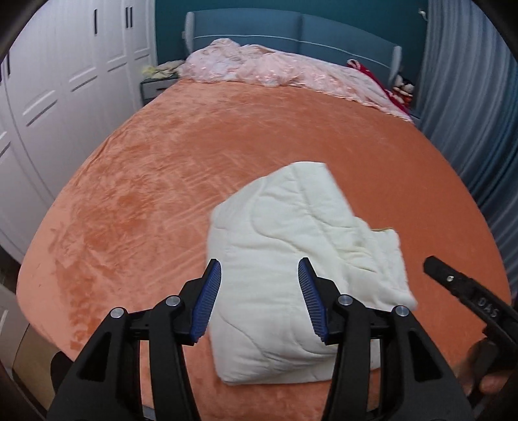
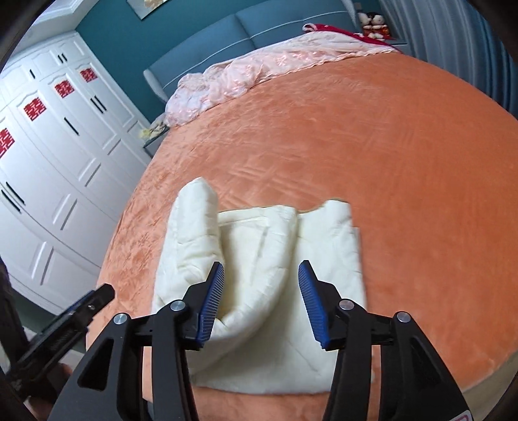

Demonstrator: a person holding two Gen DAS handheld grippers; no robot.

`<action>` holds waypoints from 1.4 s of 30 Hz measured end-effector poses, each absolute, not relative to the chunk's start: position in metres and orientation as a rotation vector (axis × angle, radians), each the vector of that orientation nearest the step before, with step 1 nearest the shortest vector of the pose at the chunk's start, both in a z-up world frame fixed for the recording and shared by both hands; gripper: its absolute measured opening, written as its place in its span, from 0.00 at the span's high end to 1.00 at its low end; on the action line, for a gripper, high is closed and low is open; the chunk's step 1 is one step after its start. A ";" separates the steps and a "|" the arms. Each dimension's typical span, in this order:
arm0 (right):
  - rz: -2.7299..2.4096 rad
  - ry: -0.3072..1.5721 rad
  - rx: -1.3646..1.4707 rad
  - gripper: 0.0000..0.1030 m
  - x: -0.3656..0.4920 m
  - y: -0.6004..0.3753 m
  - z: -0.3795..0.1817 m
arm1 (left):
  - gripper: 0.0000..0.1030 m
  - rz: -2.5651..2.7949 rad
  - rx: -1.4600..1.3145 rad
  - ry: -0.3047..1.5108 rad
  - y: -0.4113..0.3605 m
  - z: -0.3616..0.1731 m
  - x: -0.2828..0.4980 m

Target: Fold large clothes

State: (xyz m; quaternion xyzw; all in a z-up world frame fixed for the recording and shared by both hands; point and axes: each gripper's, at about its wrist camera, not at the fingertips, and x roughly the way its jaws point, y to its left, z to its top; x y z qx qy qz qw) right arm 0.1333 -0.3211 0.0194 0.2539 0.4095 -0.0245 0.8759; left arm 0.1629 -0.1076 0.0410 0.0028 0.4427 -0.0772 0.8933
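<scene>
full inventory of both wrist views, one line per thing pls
folded garment: 1, cream quilted, near end of the bed, under both grippers
bed cover: 1, orange plush, spread over the bed
crumpled quilt: 1, pale pink, bunched along the headboard end
headboard: 1, blue padded, far end of the bed
wardrobe: 1, white with red paper cutouts, along the bed's left
curtain: 1, blue-grey, right of the bed
plush toys: number unclear, red and white, far right corner
left gripper: 1, black with blue pads, open, above the garment
right gripper: 1, black with blue pads, open, above the garment
</scene>
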 end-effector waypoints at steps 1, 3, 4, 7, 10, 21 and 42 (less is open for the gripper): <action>-0.030 0.865 0.530 0.53 0.144 -0.314 0.019 | 0.54 -0.122 -0.006 0.938 -0.099 0.033 0.171; -0.005 0.898 0.538 0.52 0.160 -0.306 0.018 | 0.54 -0.077 -0.008 0.964 -0.089 0.021 0.179; 0.001 0.926 0.537 0.52 0.171 -0.300 0.015 | 0.54 -0.051 -0.002 0.973 -0.083 0.017 0.182; 0.024 1.009 0.538 0.52 0.198 -0.285 0.007 | 0.54 -0.025 0.001 1.004 -0.074 0.007 0.188; 0.044 1.092 0.501 0.70 0.215 -0.272 -0.004 | 0.54 -0.021 0.018 1.017 -0.073 0.004 0.195; -0.143 1.010 0.332 0.99 0.147 -0.313 0.003 | 0.54 -0.130 0.070 1.010 -0.125 0.009 0.207; -0.236 1.063 0.482 1.00 0.122 -0.377 -0.075 | 0.54 -0.199 0.268 1.035 -0.225 -0.062 0.211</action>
